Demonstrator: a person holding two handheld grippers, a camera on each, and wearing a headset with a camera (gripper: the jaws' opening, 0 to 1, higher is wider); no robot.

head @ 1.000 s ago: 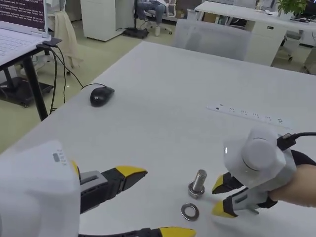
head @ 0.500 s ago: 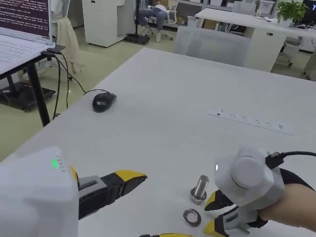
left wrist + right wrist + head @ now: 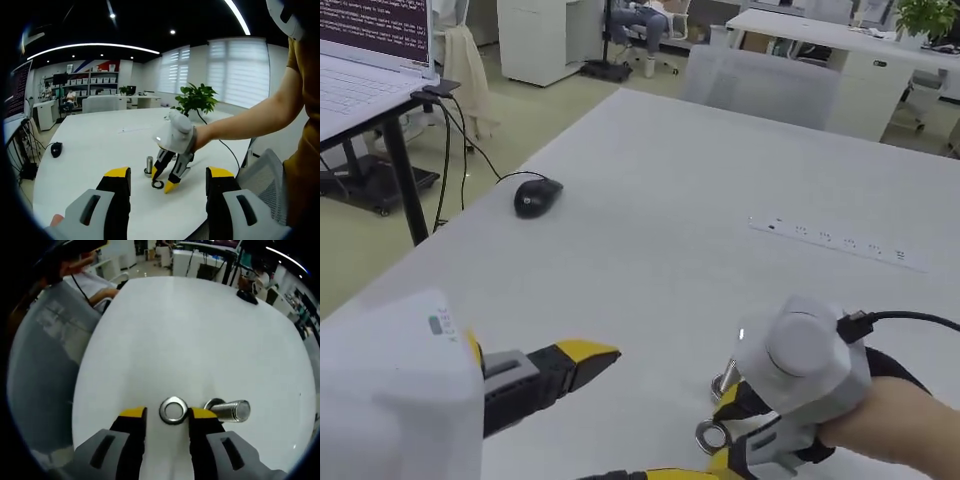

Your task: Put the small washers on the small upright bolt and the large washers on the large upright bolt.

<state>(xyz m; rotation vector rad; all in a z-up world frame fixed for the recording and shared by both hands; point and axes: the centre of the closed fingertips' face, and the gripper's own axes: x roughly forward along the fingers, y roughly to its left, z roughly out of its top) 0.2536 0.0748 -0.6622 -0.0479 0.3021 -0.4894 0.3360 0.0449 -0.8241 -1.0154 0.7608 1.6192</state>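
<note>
White laminate worktop (image 3: 650,200) carries the job.

Head view: the right tool (image 3: 720,435), black with yellow tips, sits at lower right of frame, nose down over a flat silver steel ring washer (image 3: 707,436) lying on the worktop. Just above the washer in frame stands a silver steel hex-headed upright bolt (image 3: 724,381), partly hidden behind the tool body. The left tool (image 3: 655,412) is at lower left, jaws spread wide with nothing between them, apart from the work. A black computer mouse (image 3: 537,195) at upper left and a white power strip (image 3: 835,243) at right lie well apart from it.

Left gripper view: this tool's own jaws rise wide apart and empty at the bottom of frame. At centre, the right tool's tips stand either side of the washer (image 3: 157,184), with the bolt (image 3: 149,164) just beside it to the upper left.

Right gripper view: jaws part open, straddling the washer (image 3: 173,410), which lies flat between the yellow tips. Contact cannot be confirmed, and it is not gripped. The bolt (image 3: 227,410) is just right of the right-hand tip.

Assessment: the step in hand is picking up the washer. A thin ring on a smooth surface will likely skate, so keep both tips down on the worktop and close slowly across its full width. Keep the near jaw off the free-standing bolt, which may topple. Whether washer and bolt are the small or the large size cannot be told, so check the bore against the shank first.
</note>
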